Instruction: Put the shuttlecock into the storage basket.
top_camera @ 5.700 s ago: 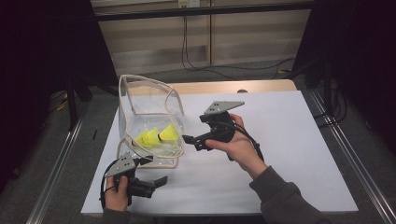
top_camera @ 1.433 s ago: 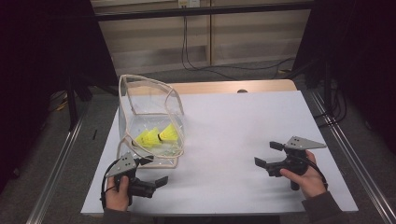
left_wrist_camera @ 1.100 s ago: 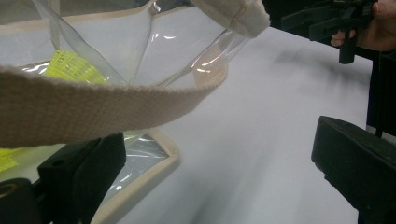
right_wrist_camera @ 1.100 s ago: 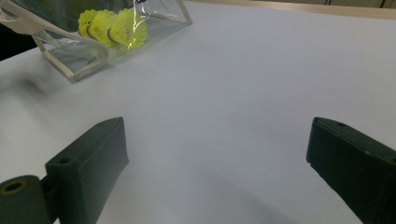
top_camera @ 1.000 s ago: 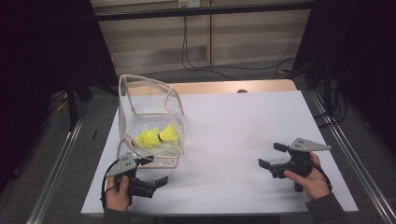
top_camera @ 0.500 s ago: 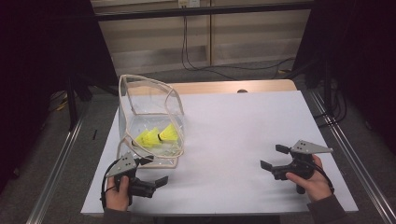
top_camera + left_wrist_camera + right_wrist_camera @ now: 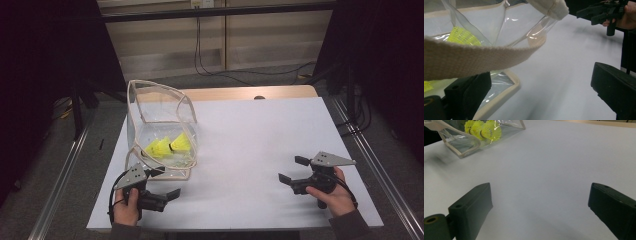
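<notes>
A clear plastic bag with cream fabric trim point(image 7: 161, 127) stands open on the left part of the white table surface point(image 7: 260, 145), and two yellow mesh shuttlecocks point(image 7: 167, 146) lie inside it at the bottom, touching each other. The left gripper point(image 7: 167, 187) sits at the near left edge of the table, just beside the bag's front corner, its jaws spread apart with nothing between them. In the left gripper view the bag's cream strap point(image 7: 474, 56) crosses close in front of the camera (one jaw sits just under it, though whether it touches is hard to tell), and the yellow mesh shows through the plastic. The right gripper point(image 7: 292, 170) is held in a hand point(image 7: 335, 192) at the near right of the table, well apart from the bag, jaws wide open over bare white surface, pointing left toward the bag.
</notes>
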The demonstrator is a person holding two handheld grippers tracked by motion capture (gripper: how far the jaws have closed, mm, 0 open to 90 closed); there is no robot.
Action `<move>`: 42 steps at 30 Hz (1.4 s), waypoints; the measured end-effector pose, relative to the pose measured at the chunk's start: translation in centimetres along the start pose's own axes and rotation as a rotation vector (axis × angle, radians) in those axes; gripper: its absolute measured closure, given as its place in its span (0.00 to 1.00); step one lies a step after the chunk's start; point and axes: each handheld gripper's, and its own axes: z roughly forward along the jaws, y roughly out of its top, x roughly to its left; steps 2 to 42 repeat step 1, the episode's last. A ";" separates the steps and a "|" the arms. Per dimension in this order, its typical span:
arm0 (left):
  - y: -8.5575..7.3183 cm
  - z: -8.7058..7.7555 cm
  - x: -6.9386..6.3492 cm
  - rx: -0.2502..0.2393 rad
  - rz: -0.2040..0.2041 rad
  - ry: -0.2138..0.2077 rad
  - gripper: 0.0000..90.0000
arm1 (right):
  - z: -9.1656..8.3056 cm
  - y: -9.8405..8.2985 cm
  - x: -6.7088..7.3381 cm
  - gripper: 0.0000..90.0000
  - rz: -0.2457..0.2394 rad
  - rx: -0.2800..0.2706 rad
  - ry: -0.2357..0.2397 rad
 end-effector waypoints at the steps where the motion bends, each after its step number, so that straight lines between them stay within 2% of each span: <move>1: 0.0 0.0 0.0 0.001 0.001 -0.002 0.03 | 0.0 0.0 0.0 0.05 0.001 0.001 -0.002; 42: 0.0 0.0 0.0 0.001 0.001 -0.002 0.03 | 0.0 0.0 0.0 0.05 0.001 0.001 -0.002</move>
